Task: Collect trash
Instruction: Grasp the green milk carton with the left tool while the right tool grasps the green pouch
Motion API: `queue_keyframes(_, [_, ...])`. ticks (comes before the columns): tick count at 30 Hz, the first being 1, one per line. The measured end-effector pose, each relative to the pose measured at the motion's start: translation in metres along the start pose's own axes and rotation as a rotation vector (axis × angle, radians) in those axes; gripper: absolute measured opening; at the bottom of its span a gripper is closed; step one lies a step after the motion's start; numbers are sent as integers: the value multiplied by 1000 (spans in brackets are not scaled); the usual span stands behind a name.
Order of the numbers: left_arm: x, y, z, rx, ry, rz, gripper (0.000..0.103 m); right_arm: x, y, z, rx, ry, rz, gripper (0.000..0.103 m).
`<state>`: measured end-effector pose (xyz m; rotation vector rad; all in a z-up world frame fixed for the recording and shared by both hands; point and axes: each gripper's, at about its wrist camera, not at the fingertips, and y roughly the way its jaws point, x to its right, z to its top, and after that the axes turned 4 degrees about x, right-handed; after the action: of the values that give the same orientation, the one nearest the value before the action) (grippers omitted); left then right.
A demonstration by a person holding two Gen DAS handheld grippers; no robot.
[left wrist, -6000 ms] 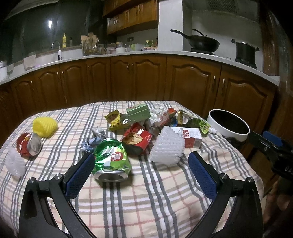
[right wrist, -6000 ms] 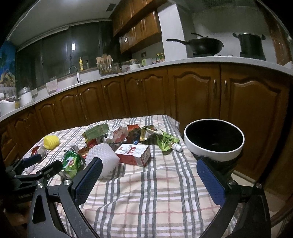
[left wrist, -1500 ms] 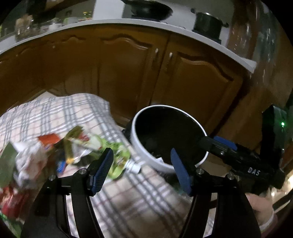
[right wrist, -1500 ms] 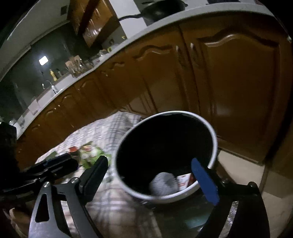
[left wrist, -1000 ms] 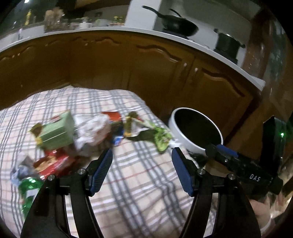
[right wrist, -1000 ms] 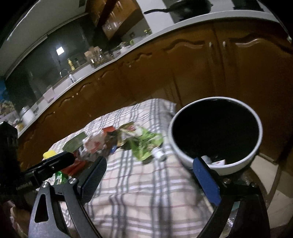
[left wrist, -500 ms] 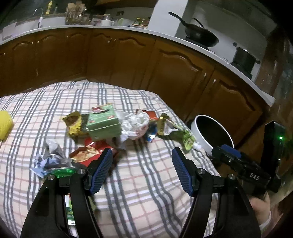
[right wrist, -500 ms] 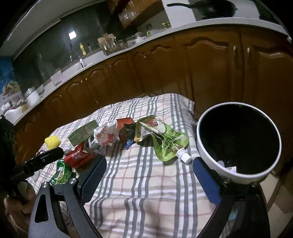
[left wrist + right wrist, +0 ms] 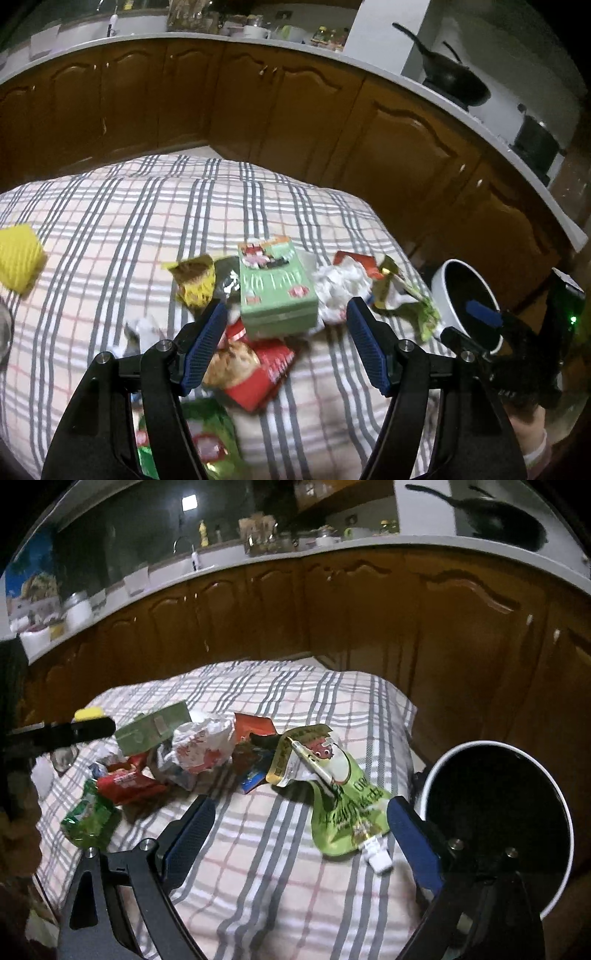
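Observation:
Trash lies in a heap on the plaid tablecloth (image 9: 110, 229). My left gripper (image 9: 288, 343) is open and empty, just above a green carton (image 9: 277, 288) and a red snack bag (image 9: 255, 365). A crushed green can (image 9: 199, 439) lies under its left finger. My right gripper (image 9: 299, 830) is open and empty above the cloth, with a green spout pouch (image 9: 340, 797) between its fingers. The white-rimmed bin (image 9: 498, 819) stands at the table's right edge; it also shows in the left wrist view (image 9: 469, 299).
A crumpled white wrapper (image 9: 203, 746), a yellow snack bag (image 9: 195, 280) and a yellow foam net (image 9: 18, 254) lie on the table. Wooden cabinets (image 9: 258, 103) with a wok (image 9: 454, 85) on the counter stand behind.
Both grippers have swung from the bin back over the table. The left one has come down close to the green carton. The white foam net and the red-and-white box are gone from the table.

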<state>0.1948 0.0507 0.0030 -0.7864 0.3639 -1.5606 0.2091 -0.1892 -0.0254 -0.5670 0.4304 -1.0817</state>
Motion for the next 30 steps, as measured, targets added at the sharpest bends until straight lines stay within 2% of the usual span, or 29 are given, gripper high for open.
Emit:
queue_keyframes(4, [0, 18, 8, -30, 15, 14, 68, 3, 22, 3, -32, -25, 1, 93])
queue_keyframes(7, [3, 31, 8, -53, 37, 28, 68, 4, 40, 5, -66, -43, -11, 85])
queue_keyframes(10, [4, 42, 6, -81, 48, 33, 66, 5, 55, 4, -102, -68, -33, 69])
queue_keyframes(12, [4, 46, 3, -94, 50, 28, 51, 4, 59, 2, -112, -84, -61, 39])
queue_keyframes(15, [3, 43, -2, -89, 48, 21, 50, 5, 49, 2, -88, -69, -65, 23])
queue_keyframes(21, [16, 12, -12, -28, 68, -23, 50, 9, 10, 3, -9, 44, -5, 13])
queue_keyframes(26, [39, -16, -16, 24, 122, -75, 50, 15, -21, -4, 38, 137, 42, 12])
queue_keyframes(30, [62, -28, -23, 43, 170, -136, 50, 19, -40, -12, 66, 183, 36, 12])
